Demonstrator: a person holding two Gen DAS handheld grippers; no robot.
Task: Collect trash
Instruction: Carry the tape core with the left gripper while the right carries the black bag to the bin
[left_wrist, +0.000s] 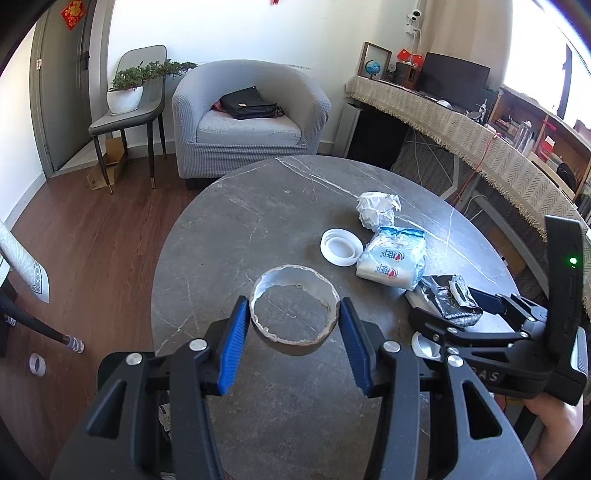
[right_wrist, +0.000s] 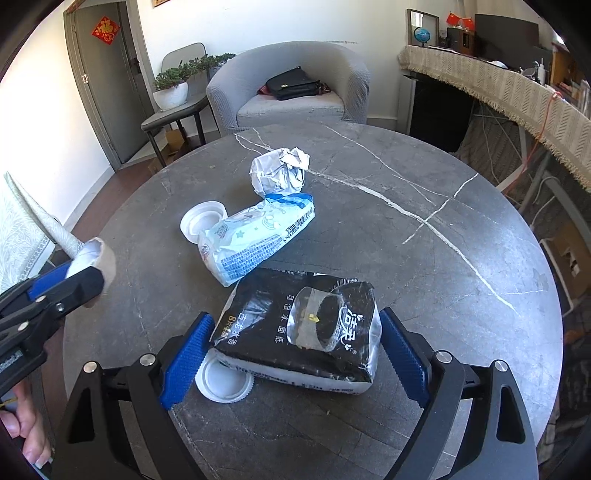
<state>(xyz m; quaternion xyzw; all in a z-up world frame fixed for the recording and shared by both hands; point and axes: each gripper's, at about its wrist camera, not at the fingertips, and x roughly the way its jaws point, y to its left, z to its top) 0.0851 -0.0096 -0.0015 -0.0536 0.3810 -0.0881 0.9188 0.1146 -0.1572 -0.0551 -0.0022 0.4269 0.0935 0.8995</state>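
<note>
My left gripper (left_wrist: 294, 321) is shut on a cardboard tape ring (left_wrist: 295, 291) and holds it above the round grey table (left_wrist: 236, 229); it also shows at the left of the right wrist view (right_wrist: 92, 269). My right gripper (right_wrist: 295, 350) is open, its blue pads (right_wrist: 184, 363) on either side of a black tissue pack (right_wrist: 295, 328) that lies on the table with a clear tape ring (right_wrist: 317, 321) on top. A white lid (right_wrist: 223, 386) lies under the pack's near left corner. Farther off lie a blue-white tissue pack (right_wrist: 255, 236), another white lid (right_wrist: 199, 219) and a crumpled paper ball (right_wrist: 279, 171).
A grey armchair (left_wrist: 243, 122) with a black bag stands beyond the table. A chair with a potted plant (left_wrist: 125, 96) is at the left. A cloth-covered desk (left_wrist: 480, 136) runs along the right. A small tape roll (left_wrist: 37, 363) lies on the wooden floor.
</note>
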